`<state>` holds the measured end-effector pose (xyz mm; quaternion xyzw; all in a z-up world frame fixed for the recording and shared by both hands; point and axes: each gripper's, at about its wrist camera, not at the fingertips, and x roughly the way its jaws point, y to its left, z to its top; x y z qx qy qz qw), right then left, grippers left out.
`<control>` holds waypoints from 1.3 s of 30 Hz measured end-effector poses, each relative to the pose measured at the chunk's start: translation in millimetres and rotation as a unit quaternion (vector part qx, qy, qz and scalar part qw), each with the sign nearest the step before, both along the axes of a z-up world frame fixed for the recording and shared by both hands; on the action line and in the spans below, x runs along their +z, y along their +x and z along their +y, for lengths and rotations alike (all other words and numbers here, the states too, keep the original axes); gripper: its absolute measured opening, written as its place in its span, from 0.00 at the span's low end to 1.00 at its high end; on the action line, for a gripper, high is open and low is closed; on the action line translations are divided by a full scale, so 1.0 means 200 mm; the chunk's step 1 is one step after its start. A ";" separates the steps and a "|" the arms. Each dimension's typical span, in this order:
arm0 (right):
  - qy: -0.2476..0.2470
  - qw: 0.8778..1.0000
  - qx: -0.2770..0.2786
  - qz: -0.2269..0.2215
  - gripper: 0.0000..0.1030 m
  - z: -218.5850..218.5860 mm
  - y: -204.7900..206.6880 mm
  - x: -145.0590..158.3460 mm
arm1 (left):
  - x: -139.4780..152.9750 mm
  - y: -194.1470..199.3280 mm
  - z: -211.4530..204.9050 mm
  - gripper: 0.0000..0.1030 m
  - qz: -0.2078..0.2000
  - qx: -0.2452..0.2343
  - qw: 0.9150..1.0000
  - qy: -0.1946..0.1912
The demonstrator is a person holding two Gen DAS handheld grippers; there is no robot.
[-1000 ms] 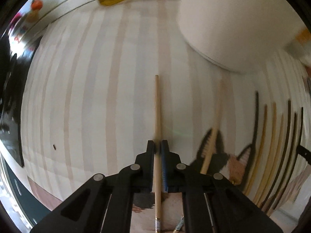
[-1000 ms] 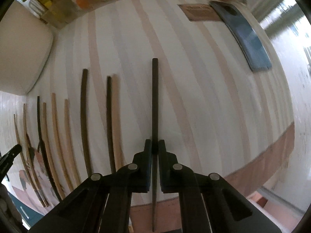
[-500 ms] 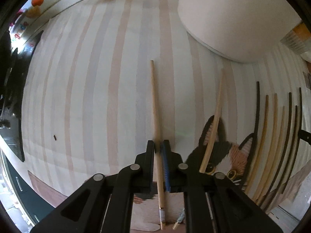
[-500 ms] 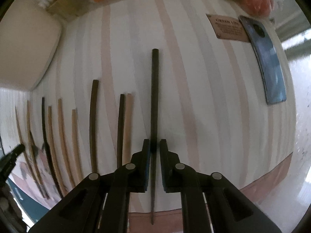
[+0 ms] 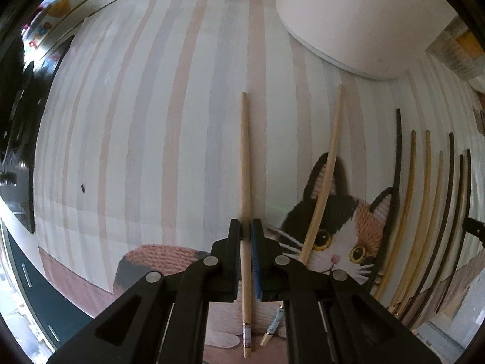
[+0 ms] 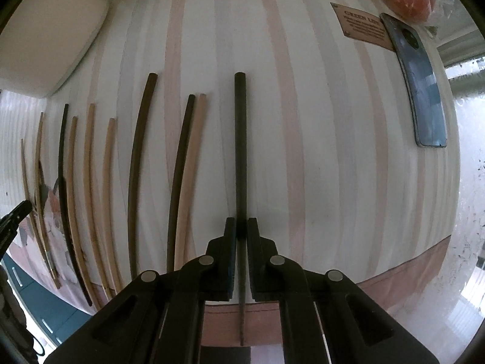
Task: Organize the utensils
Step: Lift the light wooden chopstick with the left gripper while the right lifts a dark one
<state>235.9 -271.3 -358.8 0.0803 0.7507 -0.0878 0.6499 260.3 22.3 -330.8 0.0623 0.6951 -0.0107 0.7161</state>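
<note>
Two grippers each clamp one chopstick above the striped table (image 6: 318, 151): the left gripper (image 5: 247, 233) grips a pale chopstick (image 5: 245, 163) left of the cat mat (image 5: 345, 227), the right gripper (image 6: 241, 230) a dark chopstick (image 6: 241, 151) well to its right.

Left of the jaws in the right wrist view, nine chopsticks (image 6: 135, 179) are counted; one dark chopstick (image 6: 241, 157) is clamped between them.
</note>
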 end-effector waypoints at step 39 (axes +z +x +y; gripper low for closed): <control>0.048 0.971 -0.058 -0.225 0.06 0.03 0.11 0.65 | 0.82 0.08 -0.10 0.04 -0.177 -0.014 0.981 -0.076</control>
